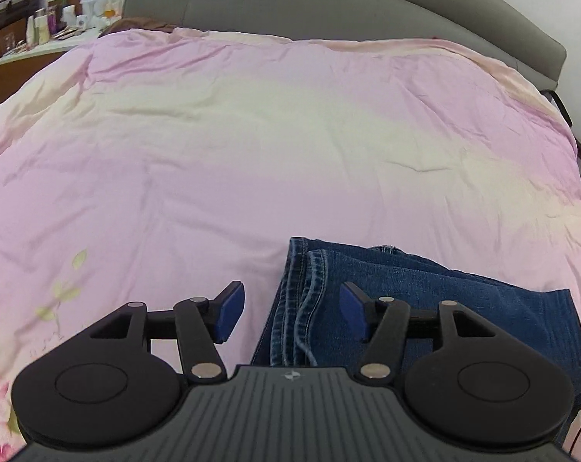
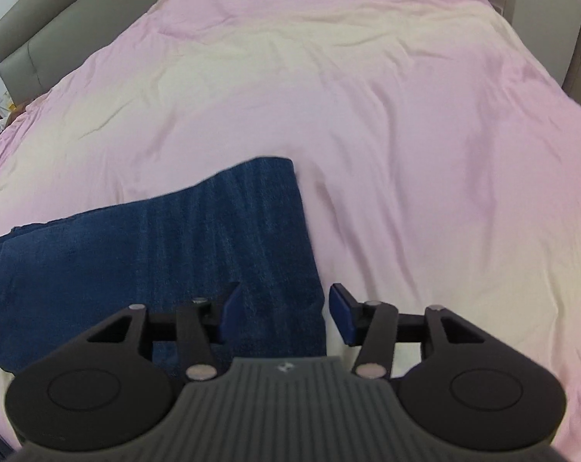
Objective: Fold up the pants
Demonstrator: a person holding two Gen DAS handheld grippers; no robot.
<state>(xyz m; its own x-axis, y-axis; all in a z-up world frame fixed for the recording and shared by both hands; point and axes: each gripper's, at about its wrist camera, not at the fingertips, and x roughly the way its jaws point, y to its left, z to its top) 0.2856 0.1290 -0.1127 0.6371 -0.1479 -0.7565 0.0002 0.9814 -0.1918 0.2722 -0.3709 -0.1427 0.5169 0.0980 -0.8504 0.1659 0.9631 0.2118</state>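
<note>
Nightstand [image 1: 40, 48]: stood at far left beside the bed, crowded with small bottles and jars [image 1: 44, 25]; what they held could not be told.
Headboard [image 1: 329, 4]: grey, padded, behind the top of the bed.
Duvet [image 1: 251, 134]: pink and cream, spread over the whole bed, lightly creased, with a flower print at its near left corner.
Left gripper [image 1: 292, 308]: jaws stood apart with nothing pinched; one blue pad hung over the bare duvet, the other over the denim, straddling the seamed edge.
Pants [image 1: 444, 288]: dark blue jeans lay folded flat on the near part of the duvet, stitched seams along the left edge.
Right gripper [image 2: 282, 313]: jaws stood apart, pressing on nothing; the left pad hung over the jeans, the right pad over the duvet, astride the right edge of the fold.
</note>
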